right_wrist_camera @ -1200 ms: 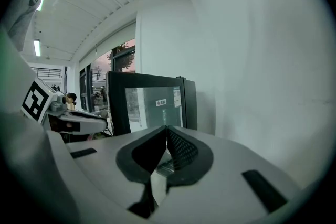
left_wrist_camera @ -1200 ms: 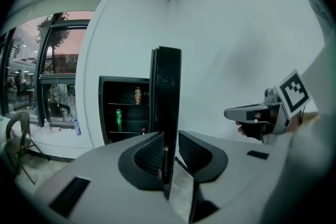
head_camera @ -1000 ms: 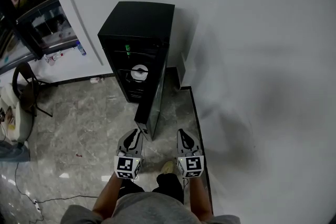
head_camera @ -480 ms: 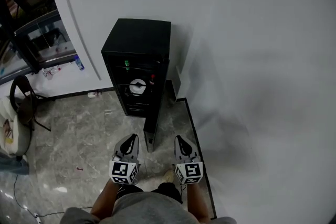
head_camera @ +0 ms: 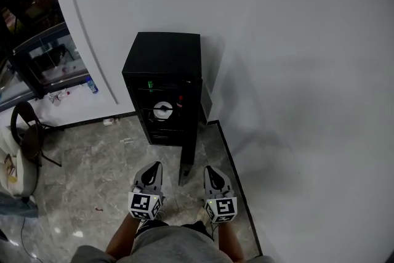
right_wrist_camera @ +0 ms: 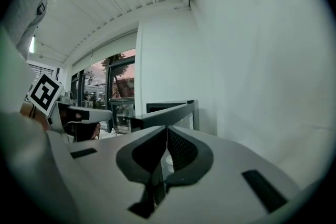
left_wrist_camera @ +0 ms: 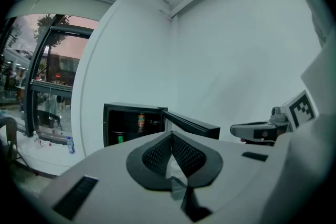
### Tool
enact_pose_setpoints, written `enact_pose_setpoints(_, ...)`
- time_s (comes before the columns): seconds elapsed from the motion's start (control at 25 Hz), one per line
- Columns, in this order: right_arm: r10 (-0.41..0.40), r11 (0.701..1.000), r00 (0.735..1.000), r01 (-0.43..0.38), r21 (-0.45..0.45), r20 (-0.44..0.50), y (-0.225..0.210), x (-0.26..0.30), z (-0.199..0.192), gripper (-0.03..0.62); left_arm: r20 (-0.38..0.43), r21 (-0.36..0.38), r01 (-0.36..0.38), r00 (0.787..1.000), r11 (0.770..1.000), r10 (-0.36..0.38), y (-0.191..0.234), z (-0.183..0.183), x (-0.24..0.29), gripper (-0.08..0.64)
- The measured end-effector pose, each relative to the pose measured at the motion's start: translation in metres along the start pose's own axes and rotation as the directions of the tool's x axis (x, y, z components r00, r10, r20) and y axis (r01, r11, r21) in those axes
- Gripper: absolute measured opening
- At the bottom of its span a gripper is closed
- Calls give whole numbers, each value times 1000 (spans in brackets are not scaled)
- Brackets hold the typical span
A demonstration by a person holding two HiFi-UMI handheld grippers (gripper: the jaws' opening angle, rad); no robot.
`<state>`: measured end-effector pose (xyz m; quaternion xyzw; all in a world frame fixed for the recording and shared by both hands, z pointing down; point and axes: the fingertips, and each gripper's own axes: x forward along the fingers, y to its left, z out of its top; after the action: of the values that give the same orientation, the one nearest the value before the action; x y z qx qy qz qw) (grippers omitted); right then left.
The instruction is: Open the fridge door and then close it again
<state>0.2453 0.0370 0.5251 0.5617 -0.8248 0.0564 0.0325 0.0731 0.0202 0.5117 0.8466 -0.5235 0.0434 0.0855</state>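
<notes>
Backed away from the small black box-shaped fridge (head_camera: 161, 58) since a second earlier, with its black door (head_camera: 190, 132) swung wider. Just squeezed shut on nothing: left tongs (head_camera: 154, 165). Clenched and empty as well: right tongs (head_camera: 211, 169). Stood against the white wall (head_camera: 295, 71), door open, pointing between both tongs.

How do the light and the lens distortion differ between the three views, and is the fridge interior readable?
Head view: dim light; the black fridge throws a soft shadow on the white wall, interior mostly dark. Left gripper view: strong fisheye, black corners, curved wall lines. Right gripper view: same fisheye, bright window.
</notes>
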Motion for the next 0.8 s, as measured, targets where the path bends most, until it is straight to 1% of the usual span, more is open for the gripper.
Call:
enact_pose_setpoints(0.28, -10, 1000, 1000, 10, 3, 1, 11, 6, -1, 25, -7, -1, 19, 1000, 1000, -19, 11, -3, -4, 3)
enact_pose_setpoints(0.8, -6, 1000, 1000, 6, -2, -10, 15, 10, -1, 25, 9, -14, 11, 1000, 1000, -11, 19, 0, -3, 3)
